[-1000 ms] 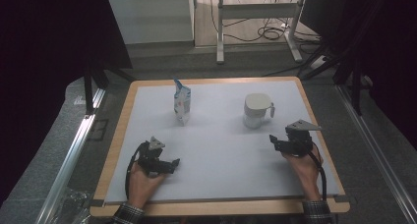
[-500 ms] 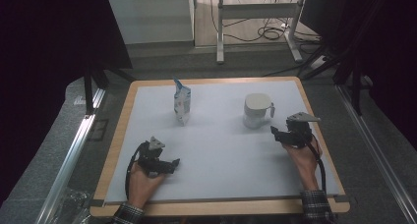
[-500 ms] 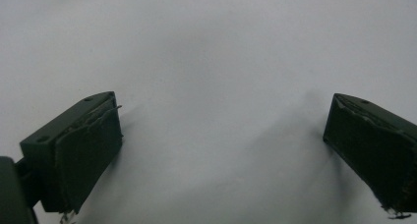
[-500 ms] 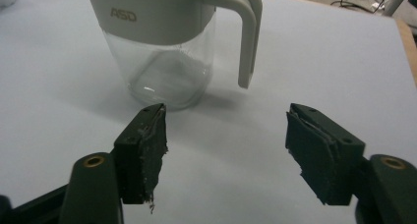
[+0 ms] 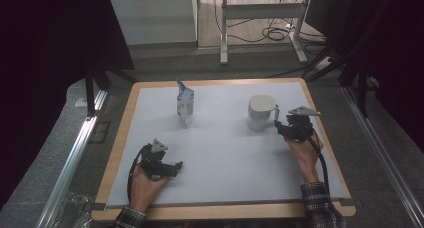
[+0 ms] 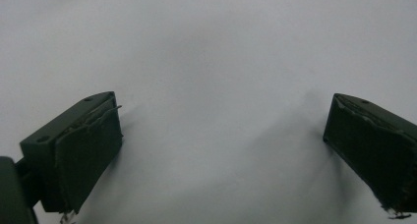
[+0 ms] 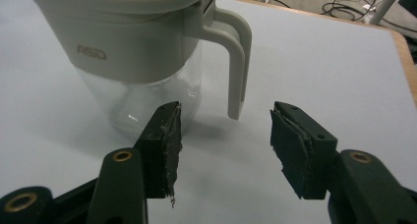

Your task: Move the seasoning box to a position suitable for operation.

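A clear pitcher [image 5: 261, 113] with a grey lid and grey handle stands at the back right of the white table top [image 5: 225, 153]. In the right gripper view the pitcher [image 7: 137, 52] is close, and its handle [image 7: 237, 62] hangs just ahead of the gap between the jaws without touching them. My right gripper [image 5: 280, 127] [image 7: 223, 145] is open beside the handle. A blue and white carton [image 5: 184, 104] stands upright at the back, left of centre. Near the front left, my left gripper [image 5: 175, 166] [image 6: 221, 155] lies low over bare table, open wide with nothing in it.
The white top has a wooden rim [image 5: 215, 213]. Metal rails [image 5: 75, 153] run along both sides of the table. Behind the table are a desk frame [image 5: 260, 23] and cables on the floor.
My right gripper has moved forward and left, closing in on the pitcher's handle. The left gripper, the carton and the pitcher have stayed put.
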Demonstrator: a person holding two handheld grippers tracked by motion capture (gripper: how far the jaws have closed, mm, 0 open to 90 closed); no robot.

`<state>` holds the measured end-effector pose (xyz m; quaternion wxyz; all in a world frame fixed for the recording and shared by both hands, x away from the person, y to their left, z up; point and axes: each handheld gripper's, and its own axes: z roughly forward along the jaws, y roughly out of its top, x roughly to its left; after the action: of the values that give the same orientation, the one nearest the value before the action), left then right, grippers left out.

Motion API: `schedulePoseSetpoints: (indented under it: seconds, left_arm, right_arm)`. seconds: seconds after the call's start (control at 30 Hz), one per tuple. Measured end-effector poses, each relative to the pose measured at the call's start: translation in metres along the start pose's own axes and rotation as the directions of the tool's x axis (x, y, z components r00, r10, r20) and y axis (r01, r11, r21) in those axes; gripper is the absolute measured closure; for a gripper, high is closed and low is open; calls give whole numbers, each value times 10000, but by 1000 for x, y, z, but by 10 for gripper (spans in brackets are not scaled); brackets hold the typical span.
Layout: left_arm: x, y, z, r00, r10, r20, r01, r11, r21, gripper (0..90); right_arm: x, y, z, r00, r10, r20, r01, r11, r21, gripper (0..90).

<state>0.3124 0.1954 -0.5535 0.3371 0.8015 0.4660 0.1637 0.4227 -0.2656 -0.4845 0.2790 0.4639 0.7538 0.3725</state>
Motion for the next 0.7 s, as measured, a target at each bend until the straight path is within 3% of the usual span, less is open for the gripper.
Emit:
schedulePoseSetpoints:
  seconds: [0.1,0.2,0.23,0.3,0.7]
  left_arm:
    - [0,0,0,10000,-2,4,2,10000,0,11]
    - [0,0,0,10000,0,2,0,10000,-2,11]
    - [0,0,0,10000,1,6,-1,10000,0,11]
    - [0,0,0,10000,2,4,-2,10000,0,11]
    - [0,0,0,10000,8,10,-8,10000,1,11]
  right_arm:
    - [0,3,4,9999,54,100,-53,10000,-74,464]
    - [-1,7,7,9998,136,149,-132,9996,-241,527]
    - [-2,9,10,9995,311,65,-311,9995,3,555]
    - [-1,10,12,9996,232,130,-231,9997,-53,590]
    - [-2,15,27,9988,193,460,-186,9997,-151,626]
